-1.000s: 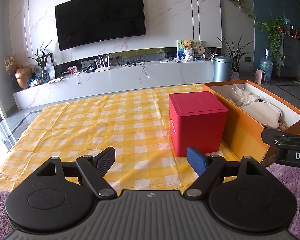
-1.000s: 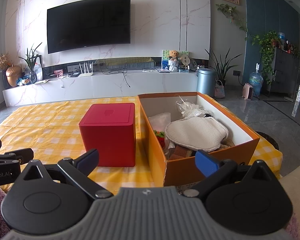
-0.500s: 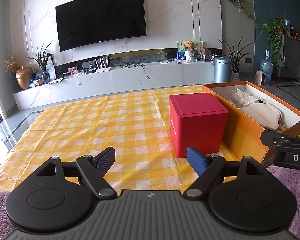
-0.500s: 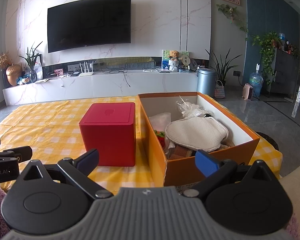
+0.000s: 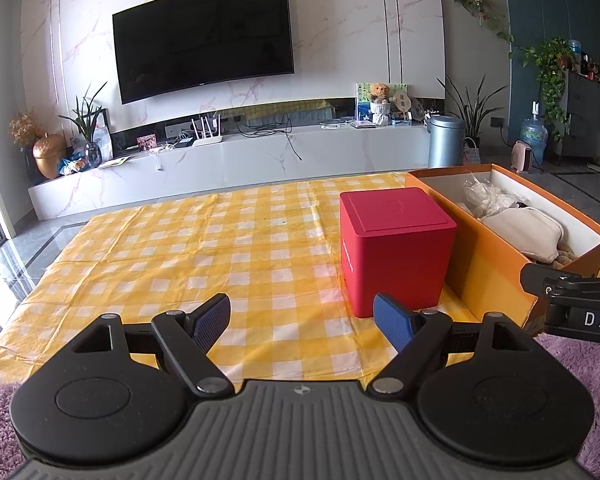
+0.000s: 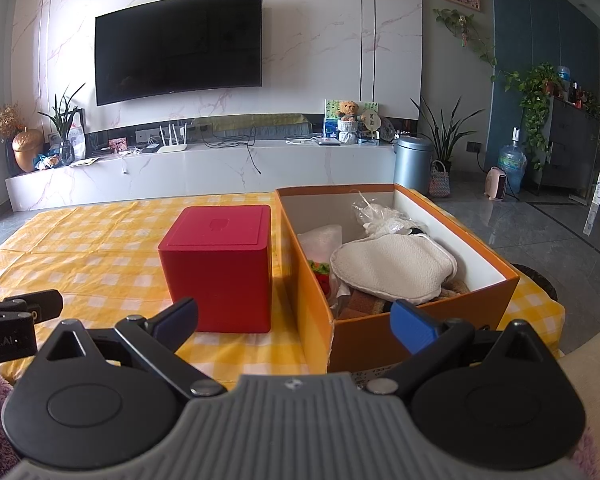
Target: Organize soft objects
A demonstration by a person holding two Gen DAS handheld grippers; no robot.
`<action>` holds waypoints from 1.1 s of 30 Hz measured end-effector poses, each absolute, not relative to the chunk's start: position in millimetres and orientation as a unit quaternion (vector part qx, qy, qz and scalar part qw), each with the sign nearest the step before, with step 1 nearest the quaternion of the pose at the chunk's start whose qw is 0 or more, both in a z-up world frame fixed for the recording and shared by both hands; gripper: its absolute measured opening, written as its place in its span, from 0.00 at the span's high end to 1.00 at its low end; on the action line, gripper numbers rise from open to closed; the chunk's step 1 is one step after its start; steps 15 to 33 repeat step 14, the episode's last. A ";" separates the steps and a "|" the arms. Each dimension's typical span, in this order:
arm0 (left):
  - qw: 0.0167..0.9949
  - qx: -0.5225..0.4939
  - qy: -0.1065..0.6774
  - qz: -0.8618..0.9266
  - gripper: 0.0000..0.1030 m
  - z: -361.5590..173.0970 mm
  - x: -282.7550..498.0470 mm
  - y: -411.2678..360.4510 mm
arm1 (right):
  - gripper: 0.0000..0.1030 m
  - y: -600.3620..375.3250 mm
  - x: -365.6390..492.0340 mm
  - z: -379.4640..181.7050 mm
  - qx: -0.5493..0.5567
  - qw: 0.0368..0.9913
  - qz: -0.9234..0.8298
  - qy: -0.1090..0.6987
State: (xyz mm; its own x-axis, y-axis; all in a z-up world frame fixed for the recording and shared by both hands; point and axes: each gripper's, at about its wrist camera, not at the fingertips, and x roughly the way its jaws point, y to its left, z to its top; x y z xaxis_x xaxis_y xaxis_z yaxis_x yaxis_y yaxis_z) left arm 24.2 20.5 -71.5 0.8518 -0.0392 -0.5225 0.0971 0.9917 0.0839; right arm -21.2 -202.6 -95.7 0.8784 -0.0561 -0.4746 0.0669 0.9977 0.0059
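1. The left gripper point(image 5: 302, 316) is level, its jaws spread wide with nothing between them; the blue pads point(image 5: 392, 316) face inward.
2. The right gripper point(image 6: 294, 320) is level too, jaws equally wide and empty, blue fingertips point(image 6: 414, 326) pointing to the far side.
3. Each gripper shows at the edge of the other's view: they sit side by side, apart, at like height.

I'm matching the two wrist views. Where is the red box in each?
Left wrist: red box right of centre, orange box on its right.
Right wrist: red box left of centre, orange box on its right.
Shared landmark: the TV.
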 end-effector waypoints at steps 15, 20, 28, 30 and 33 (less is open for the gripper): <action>0.962 0.046 0.268 -0.036 0.07 -66.8 23.3 20.3 | 0.03 -202.5 -21.2 -95.6 0.011 0.969 -0.032 0.245; 0.962 0.046 0.268 -0.036 0.07 -66.8 23.3 20.3 | 0.03 -202.5 -21.2 -95.6 0.011 0.969 -0.032 0.245; 0.962 0.046 0.268 -0.036 0.07 -66.8 23.3 20.3 | 0.03 -202.5 -21.2 -95.6 0.011 0.969 -0.032 0.245; 0.962 0.046 0.268 -0.036 0.07 -66.8 23.3 20.3 | 0.03 -202.5 -21.2 -95.6 0.011 0.969 -0.032 0.245; 0.962 0.046 0.268 -0.036 0.07 -66.8 23.3 20.3 | 0.03 -202.5 -21.2 -95.6 0.011 0.969 -0.032 0.245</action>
